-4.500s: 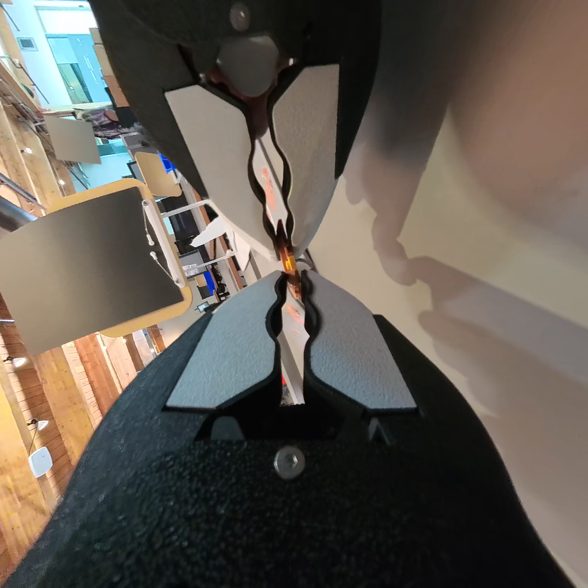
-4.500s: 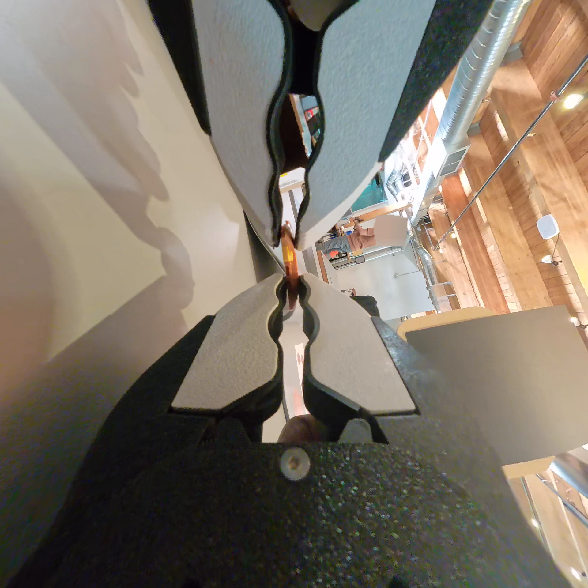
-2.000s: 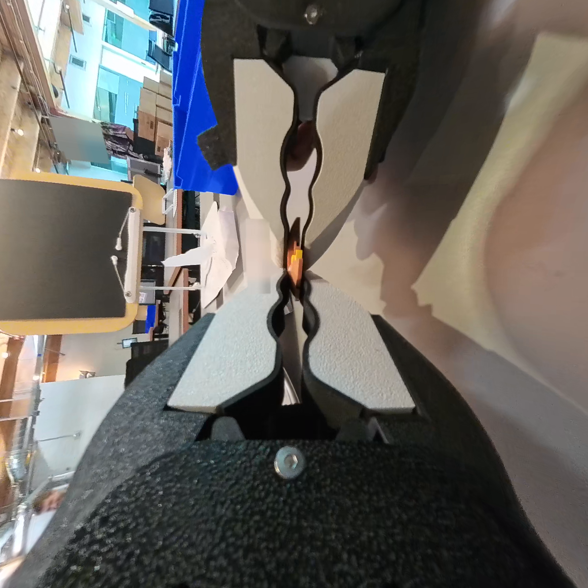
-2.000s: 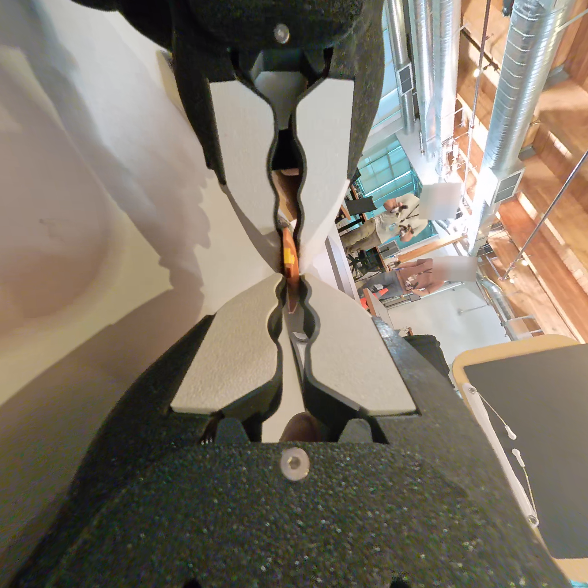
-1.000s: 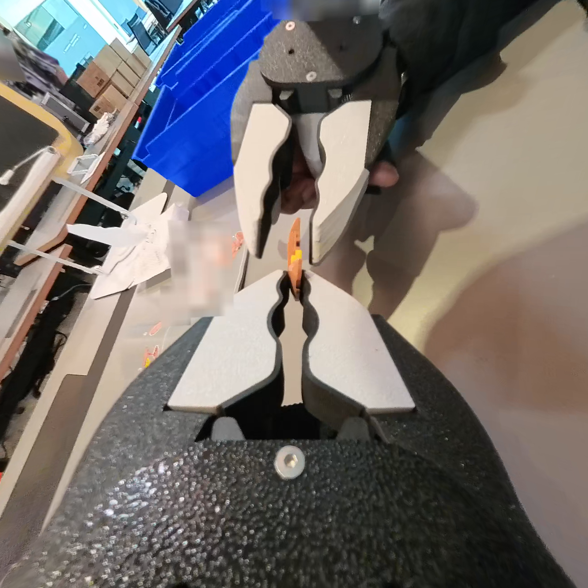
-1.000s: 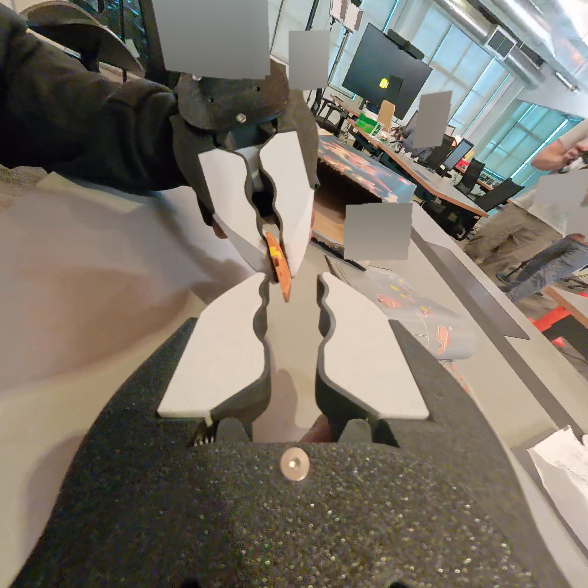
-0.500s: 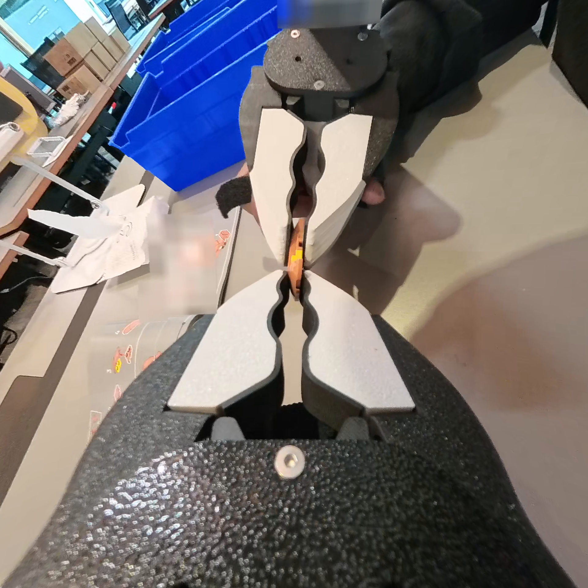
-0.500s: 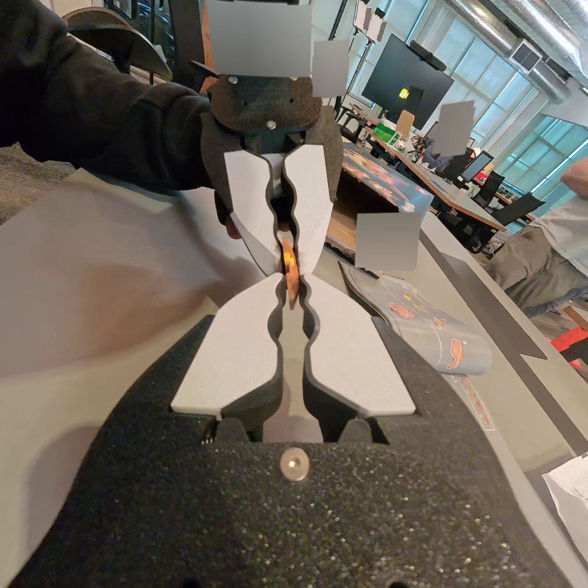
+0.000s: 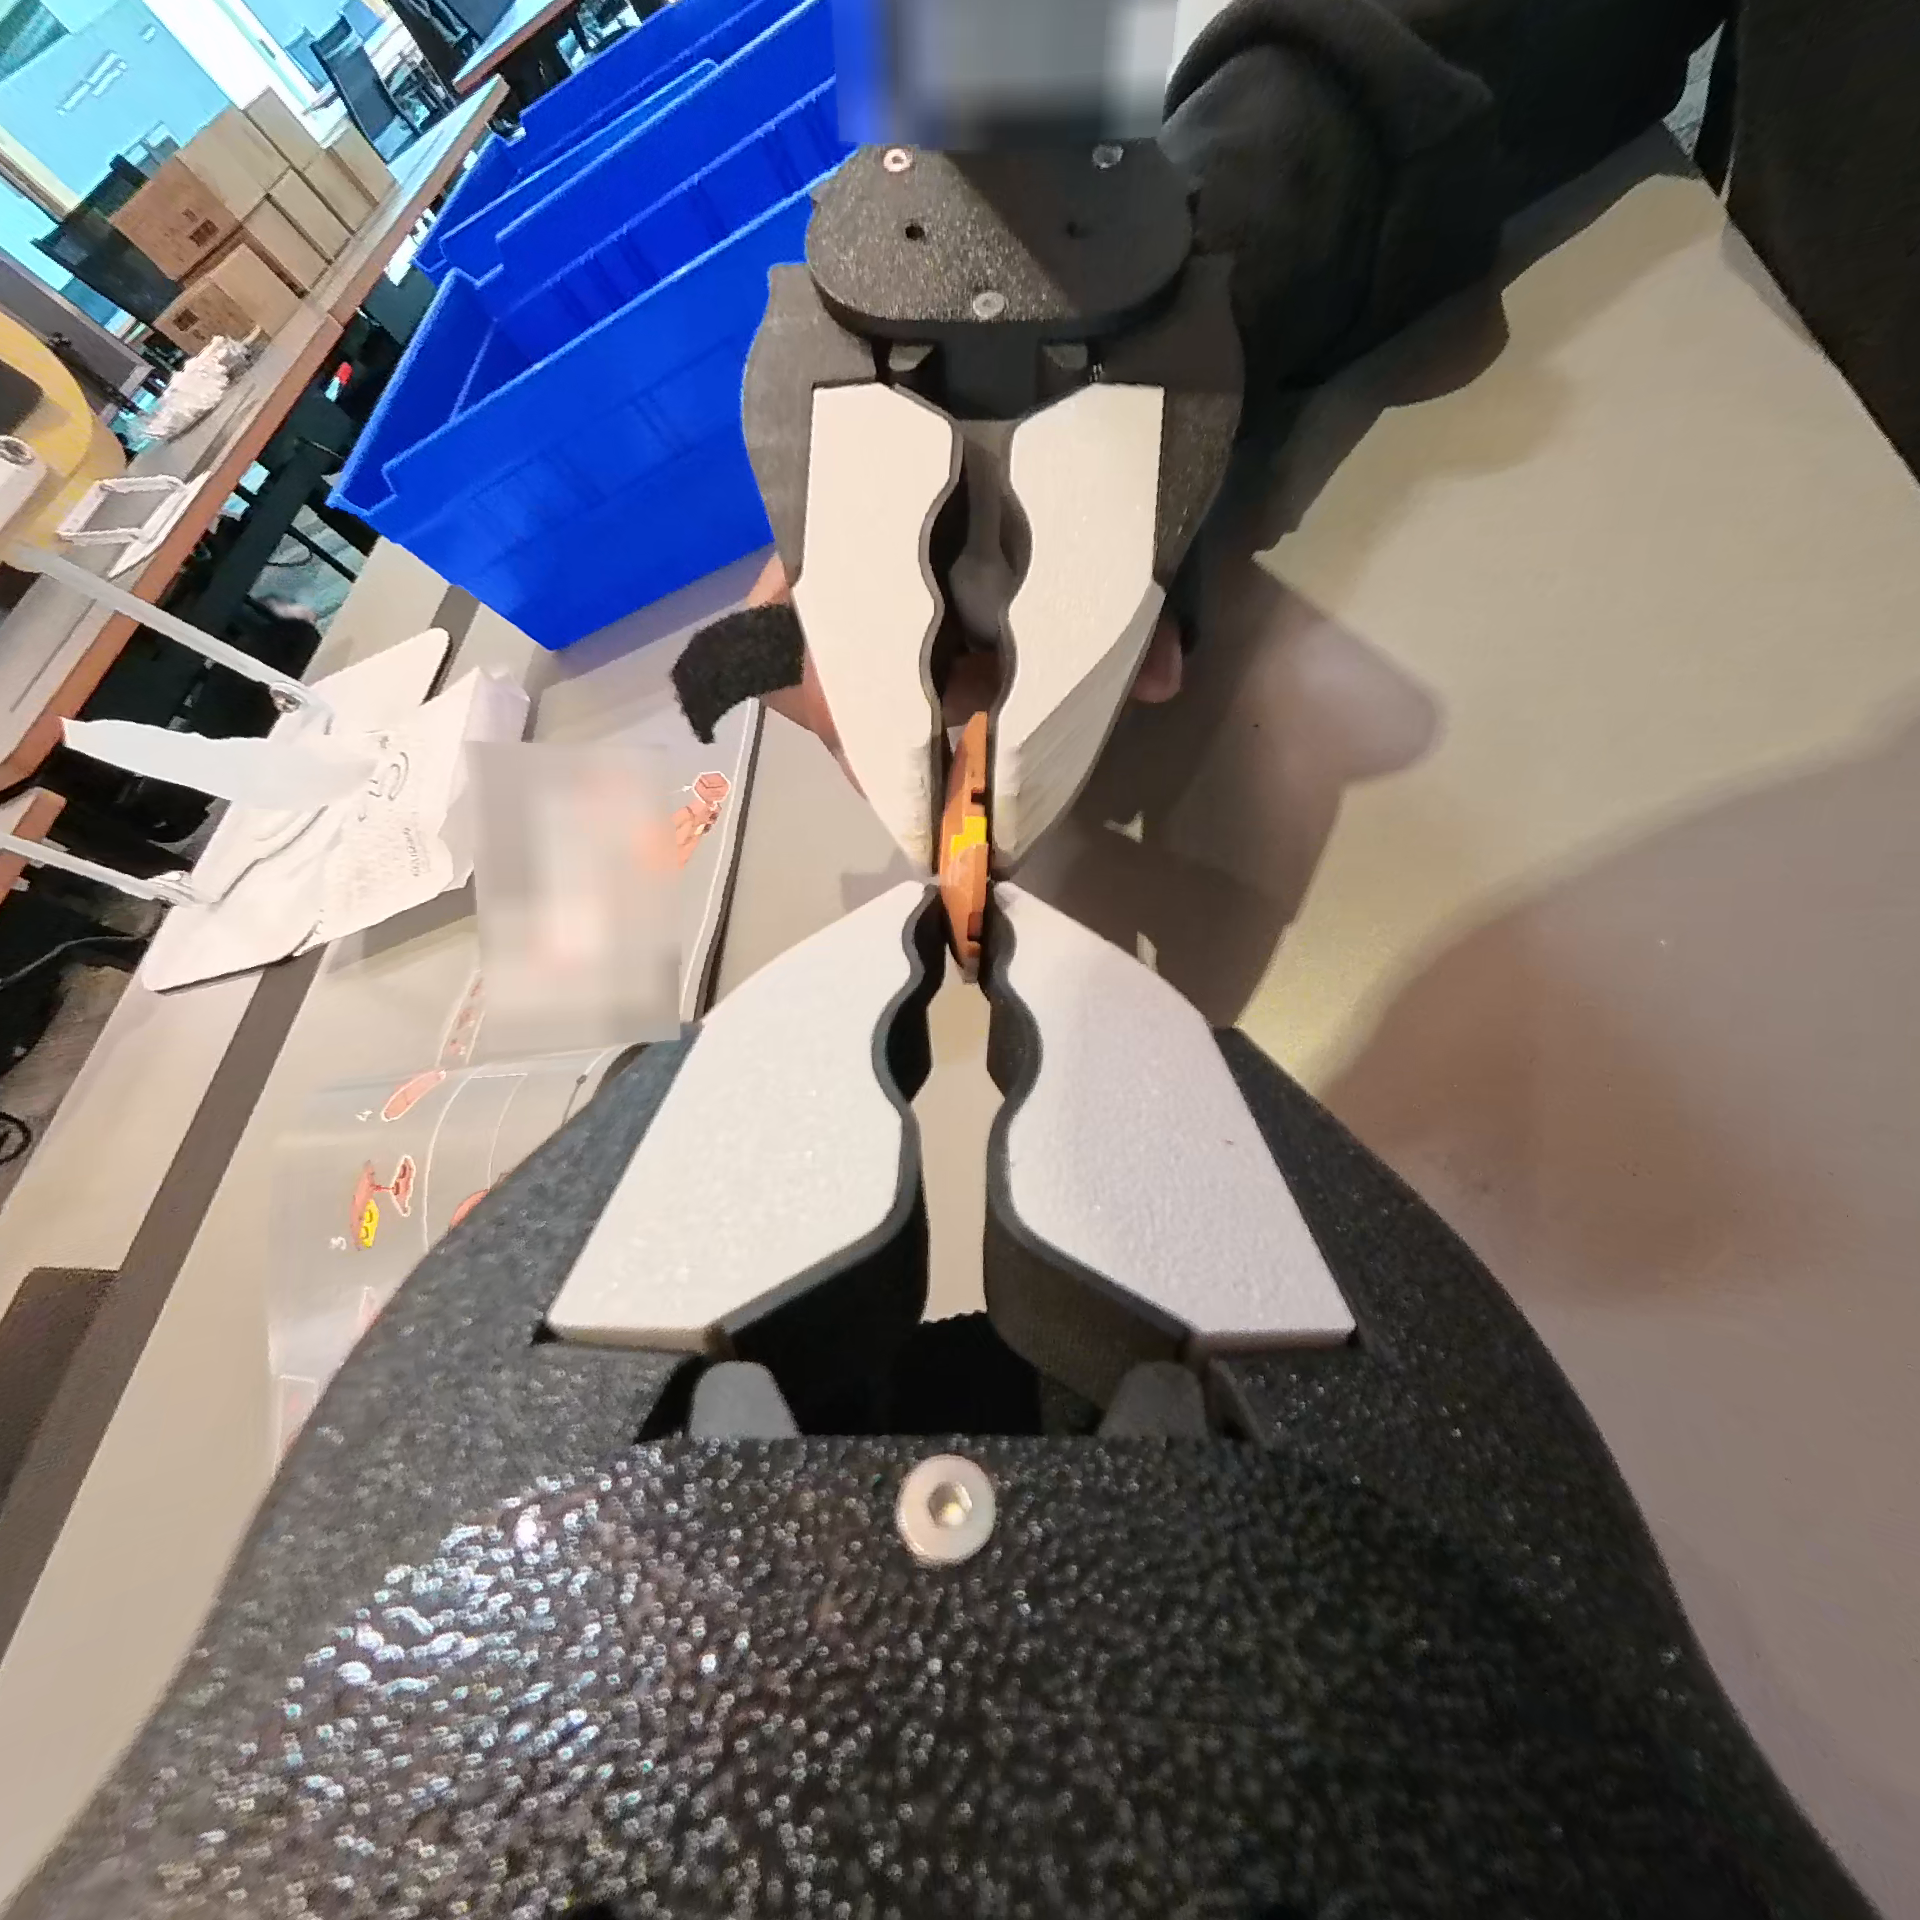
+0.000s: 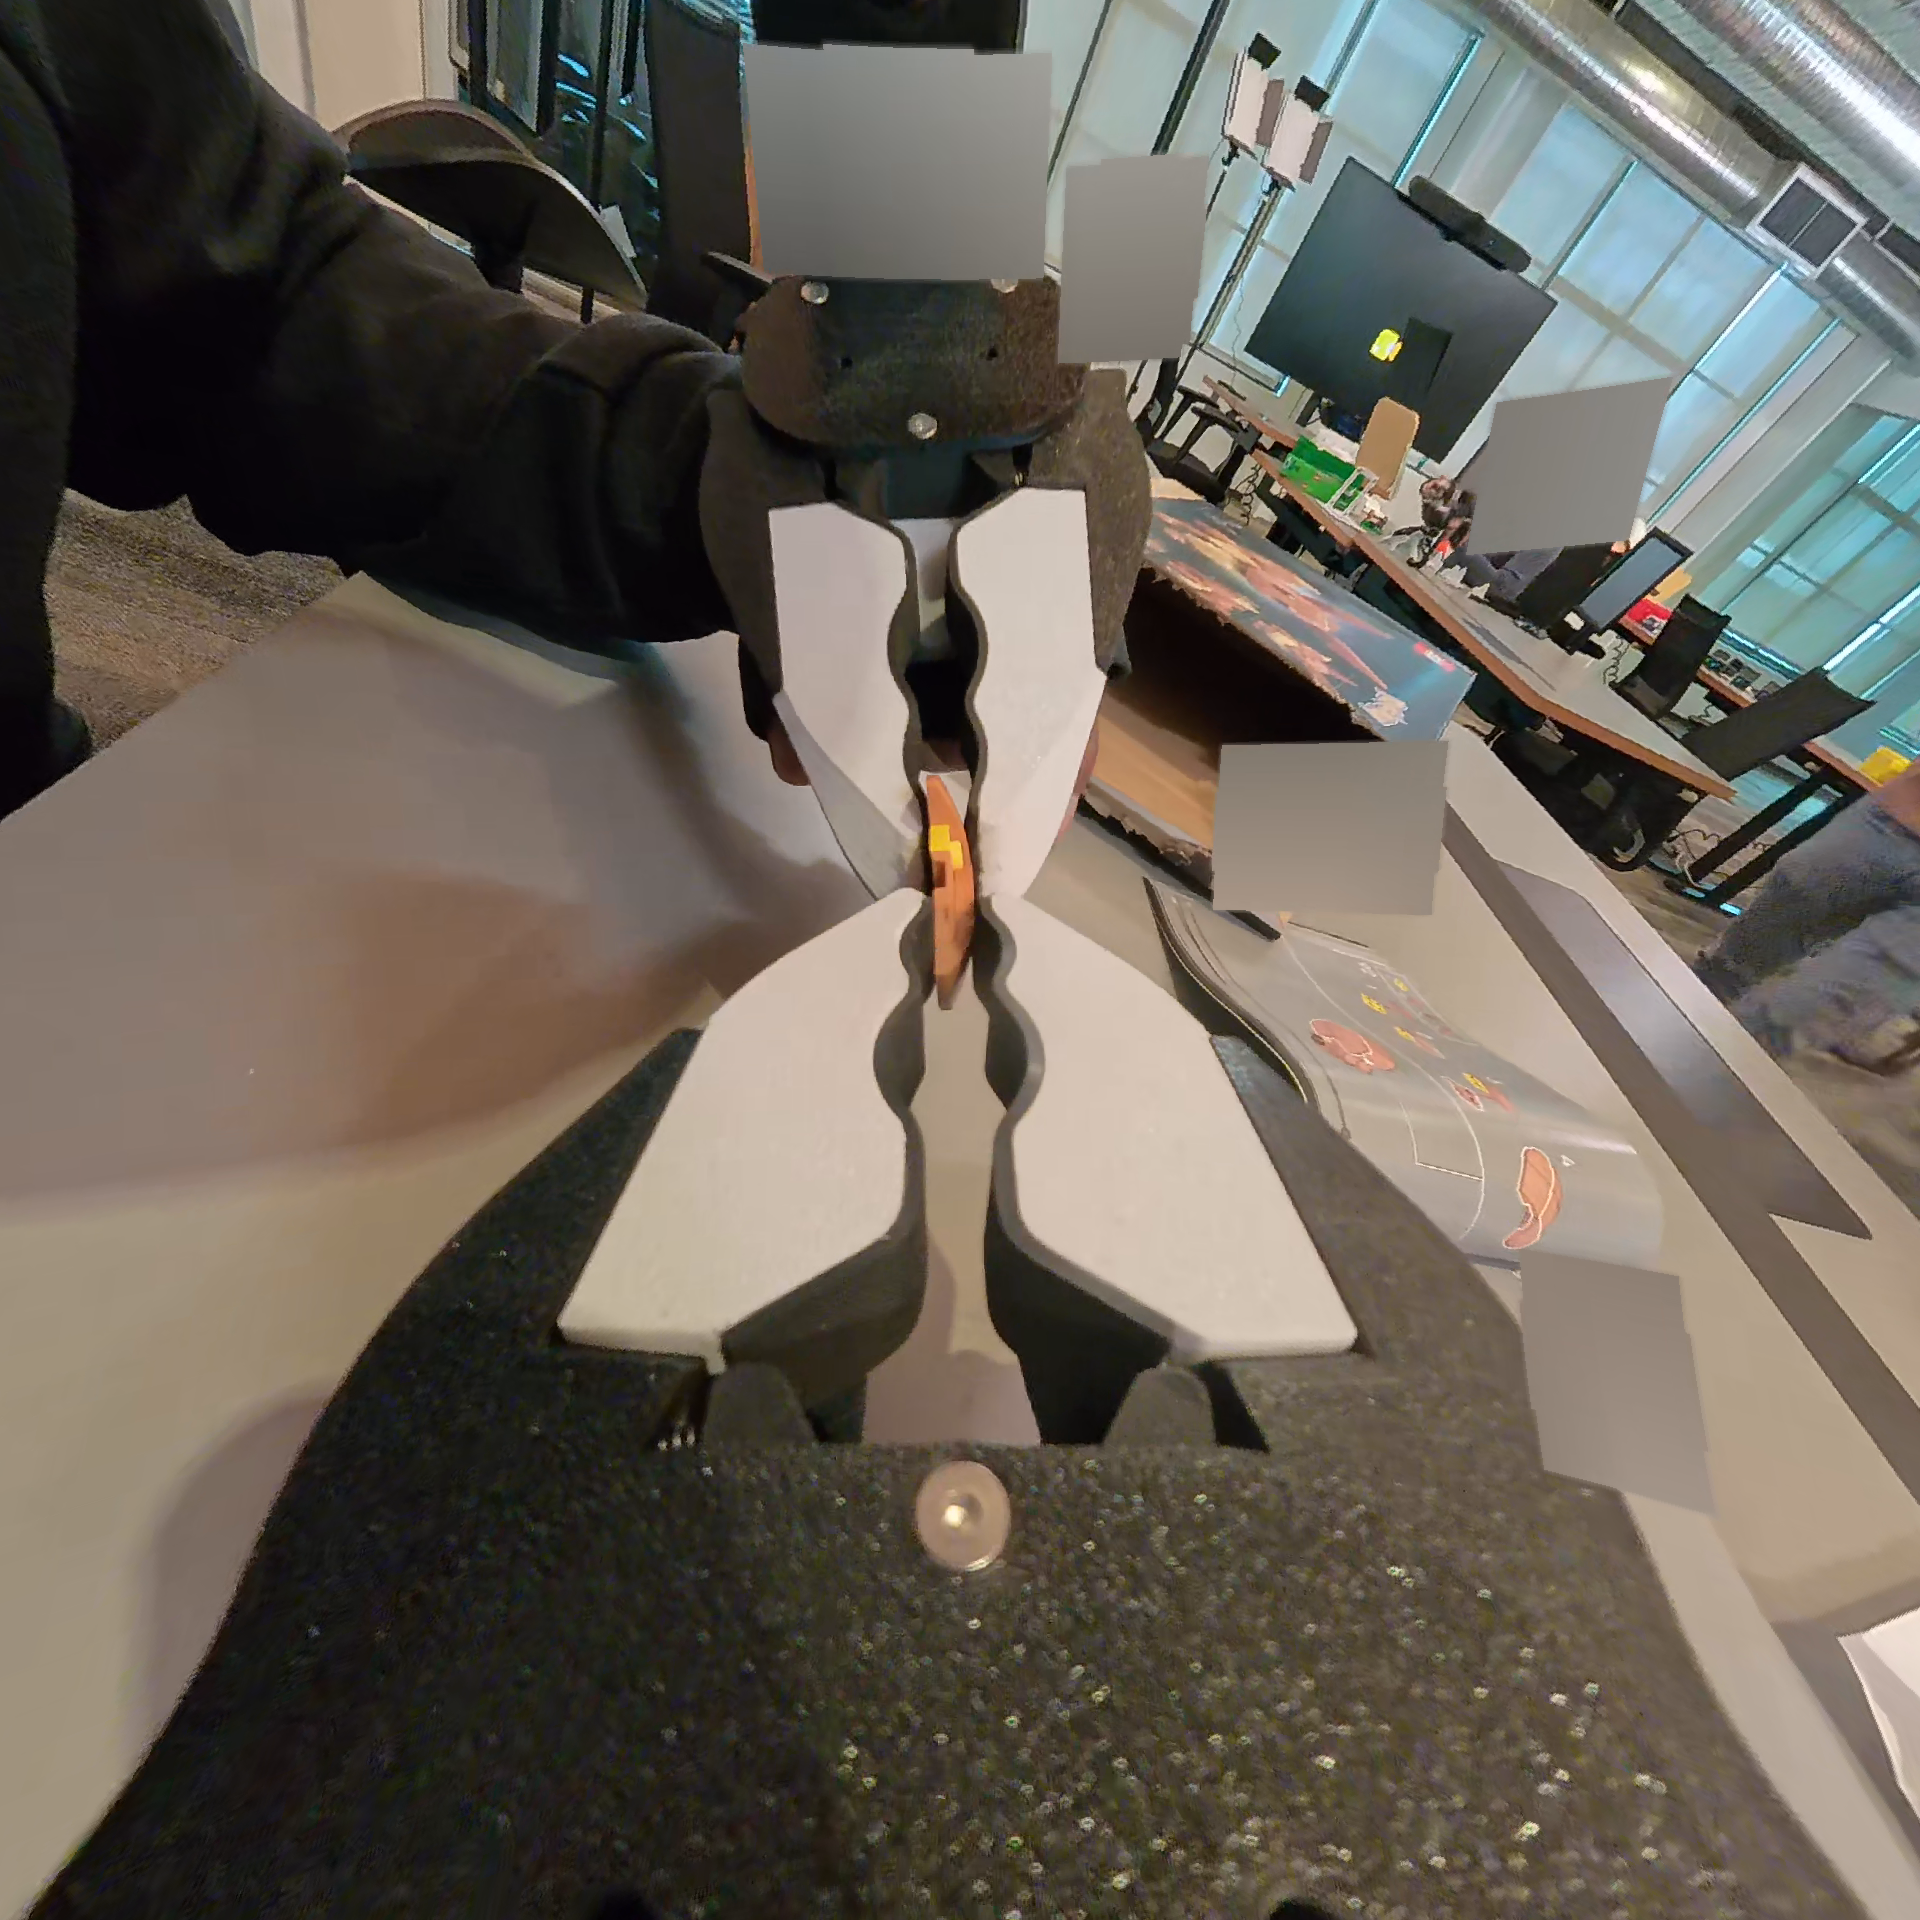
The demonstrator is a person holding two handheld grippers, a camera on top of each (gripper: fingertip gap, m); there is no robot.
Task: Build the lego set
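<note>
Two grippers — left gripper (image 9: 961,914), right gripper (image 10: 948,925) — both clamped tip-to-tip on one thin orange-brown piece with yellow block (image 9: 966,862); three blue plastic bins (image 9: 582,416) behind.

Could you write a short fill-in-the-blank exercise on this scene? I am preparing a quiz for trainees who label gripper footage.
1. Both the left gripper and the right gripper are shut on one thin ____ piece with a yellow patch.
2. Behind the far gripper in the left wrist view stand plastic bins coloured ____.
3. The person's sleeve is ____.
4. The two grippers meet ____ to tip.

Missing words: orange; blue; black; tip
</note>
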